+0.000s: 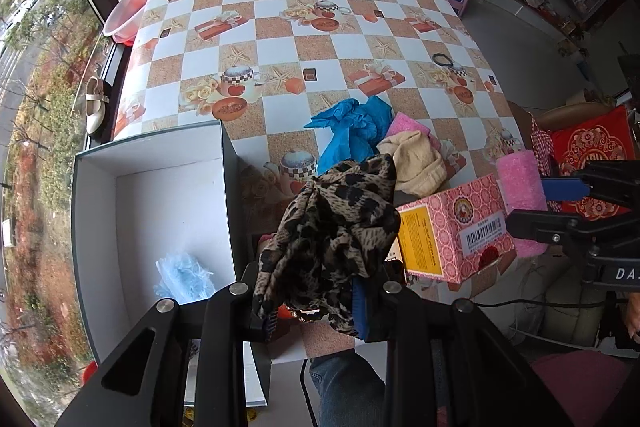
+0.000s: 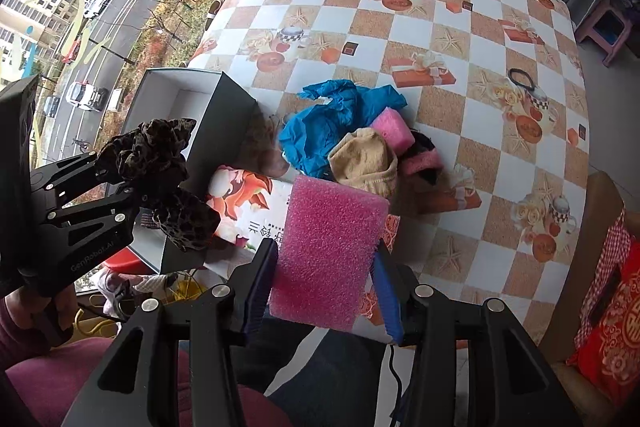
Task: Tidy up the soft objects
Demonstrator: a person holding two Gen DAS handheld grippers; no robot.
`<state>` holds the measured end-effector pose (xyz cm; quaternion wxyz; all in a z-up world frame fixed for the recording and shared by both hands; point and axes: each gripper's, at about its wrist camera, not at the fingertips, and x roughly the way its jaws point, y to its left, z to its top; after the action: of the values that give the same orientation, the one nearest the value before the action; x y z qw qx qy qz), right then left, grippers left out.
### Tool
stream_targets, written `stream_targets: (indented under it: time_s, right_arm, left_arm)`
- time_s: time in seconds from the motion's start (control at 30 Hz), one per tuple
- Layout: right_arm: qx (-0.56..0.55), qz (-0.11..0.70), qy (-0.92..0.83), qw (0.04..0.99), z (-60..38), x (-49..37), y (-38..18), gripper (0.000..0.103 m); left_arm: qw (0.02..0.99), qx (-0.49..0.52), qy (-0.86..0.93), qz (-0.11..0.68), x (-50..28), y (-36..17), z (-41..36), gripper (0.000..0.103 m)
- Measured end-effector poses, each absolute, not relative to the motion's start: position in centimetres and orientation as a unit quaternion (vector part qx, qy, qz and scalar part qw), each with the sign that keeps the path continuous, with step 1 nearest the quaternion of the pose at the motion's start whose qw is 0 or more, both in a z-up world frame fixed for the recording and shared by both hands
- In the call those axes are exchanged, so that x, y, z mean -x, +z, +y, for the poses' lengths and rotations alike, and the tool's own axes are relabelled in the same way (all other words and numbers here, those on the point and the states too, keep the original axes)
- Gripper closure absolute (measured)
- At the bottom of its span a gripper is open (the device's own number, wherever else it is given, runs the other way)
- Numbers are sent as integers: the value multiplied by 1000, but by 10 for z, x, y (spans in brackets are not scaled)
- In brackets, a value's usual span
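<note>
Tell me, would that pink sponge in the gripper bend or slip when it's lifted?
The pink sponge probably stays fairly flat: it stands out past the right gripper without drooping. Its porous surface likely resists slipping. It looks light, being open foam.

Black hair tie; white shoe

Your box sits at the table's left edge, a mask in it. The cloth pile lies right of it, the carton before the pile. A hair tie lies behind, well apart.
</note>
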<state>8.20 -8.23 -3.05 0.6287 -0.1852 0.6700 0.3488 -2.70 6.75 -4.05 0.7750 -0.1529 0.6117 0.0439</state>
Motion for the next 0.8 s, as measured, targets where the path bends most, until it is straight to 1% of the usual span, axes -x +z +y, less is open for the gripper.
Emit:
stream_targets:
  time_s: [0.4, 0.8]
  right_arm:
    - [195, 684, 358, 605, -72, -40, -33, 54]
    - [238, 659, 409, 584, -18, -15, -26, 54]
  left_arm:
    - [771, 165, 46, 613, 58, -42, 87, 72]
    - [771, 204, 99, 595, 92, -39, 128, 72]
